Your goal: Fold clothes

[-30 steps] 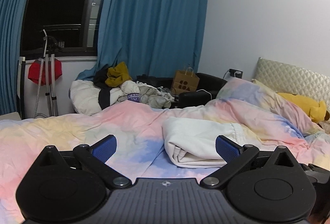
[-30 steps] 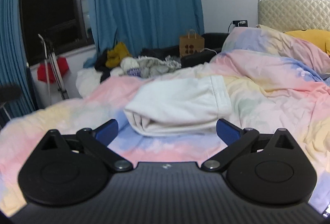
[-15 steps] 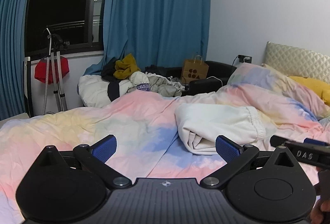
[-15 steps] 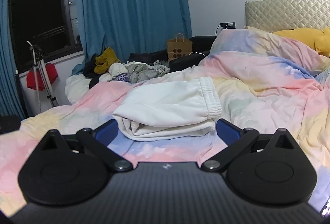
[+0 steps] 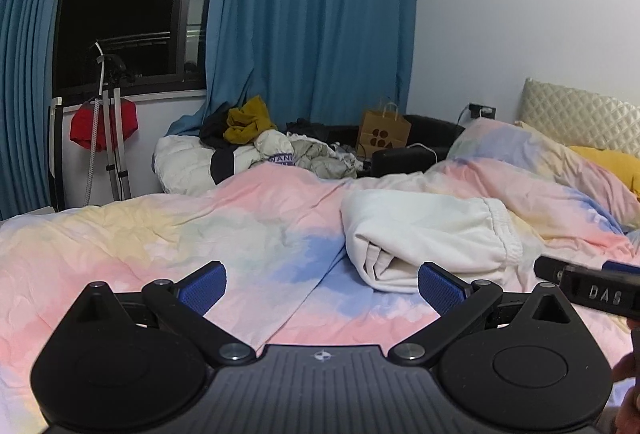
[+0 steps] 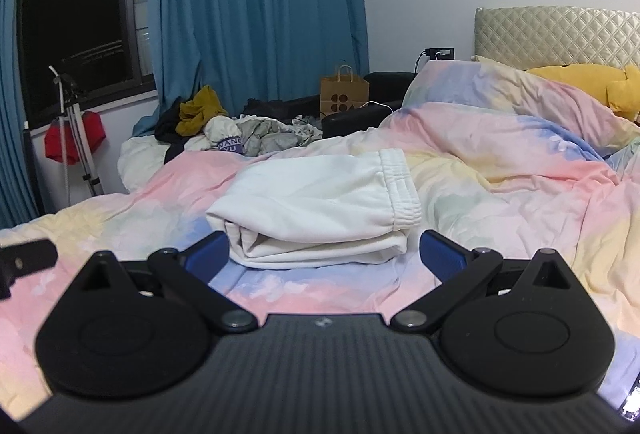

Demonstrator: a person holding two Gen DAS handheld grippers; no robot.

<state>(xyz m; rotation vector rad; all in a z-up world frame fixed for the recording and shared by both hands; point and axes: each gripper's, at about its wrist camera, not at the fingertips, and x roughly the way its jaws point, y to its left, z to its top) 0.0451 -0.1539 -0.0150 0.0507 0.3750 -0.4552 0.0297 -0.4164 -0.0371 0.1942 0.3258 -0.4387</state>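
A cream-white garment lies folded in a compact bundle on the pastel duvet, its elastic waistband on the right side. My left gripper is open and empty, hovering near the duvet to the left of the bundle; its right blue pad sits in front of the bundle's near corner. My right gripper is also open and empty, just short of the bundle's near edge, which shows between its blue pads. The right gripper's body shows at the right edge of the left wrist view.
Past the bed's far edge is a heap of loose clothes, a brown paper bag, a dark armchair, a stand with a red cloth, blue curtains, and a yellow plush toy by the headboard.
Both grippers have drawn back and lifted slightly from the folded garment, so it looks smaller and farther. Both stayed open. The right gripper's body has come into the left wrist view.
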